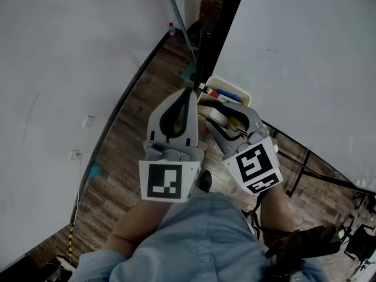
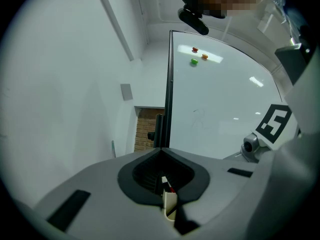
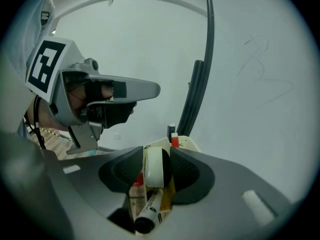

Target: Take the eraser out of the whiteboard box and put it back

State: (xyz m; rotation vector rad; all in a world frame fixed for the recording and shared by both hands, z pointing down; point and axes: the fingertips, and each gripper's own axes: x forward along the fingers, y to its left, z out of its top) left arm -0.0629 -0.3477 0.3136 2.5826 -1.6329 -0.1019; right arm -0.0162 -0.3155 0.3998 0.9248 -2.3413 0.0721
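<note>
Straddling the eraser, the right gripper has its jaws wide, pads off it; the eraser stands on edge in the whiteboard box (markers beside it). The left gripper, jaws together, grips nothing.

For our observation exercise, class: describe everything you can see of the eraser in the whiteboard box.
The eraser is a white, rounded, plastic-looking block, seemingly with a dark face on one side. It stands on edge inside the cream box, next to a black-capped marker. The open right gripper straddles it, one jaw on either side, without clamping it.
</note>
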